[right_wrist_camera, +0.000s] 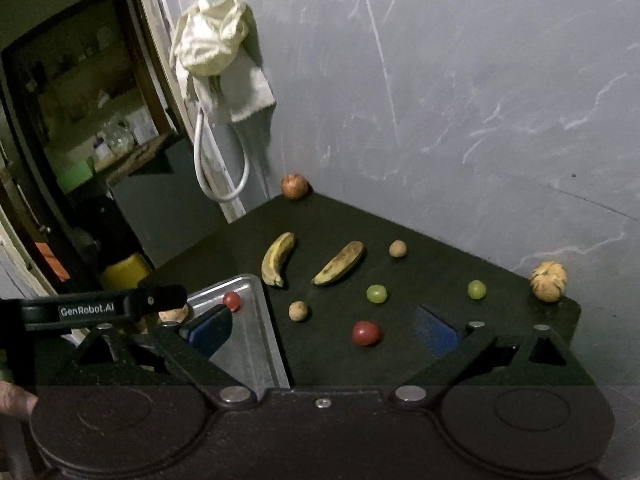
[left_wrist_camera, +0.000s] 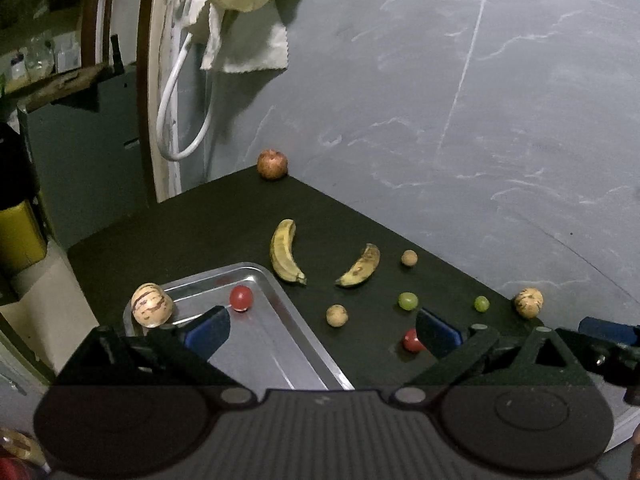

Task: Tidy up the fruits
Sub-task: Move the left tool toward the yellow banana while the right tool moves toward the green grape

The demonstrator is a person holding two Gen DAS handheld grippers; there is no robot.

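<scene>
Both grippers, left gripper [left_wrist_camera: 320, 326] and right gripper [right_wrist_camera: 324, 328], are hovering wide open, holding nothing; one tomato [left_wrist_camera: 241, 298] is sitting in the tray [left_wrist_camera: 260, 344] ahead-left, fruit waiting beyond on the table [left_wrist_camera: 200, 232].

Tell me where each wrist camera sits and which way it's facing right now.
Left wrist: on the left gripper, angled down at the metal tray and dark table; its open blue fingers show, the right gripper at right.
Right wrist: on the right gripper, facing the same table toward the grey wall; open fingers, left gripper's arm, a fingertip show.
Shared: tray, both bananas, red tomato.
</scene>
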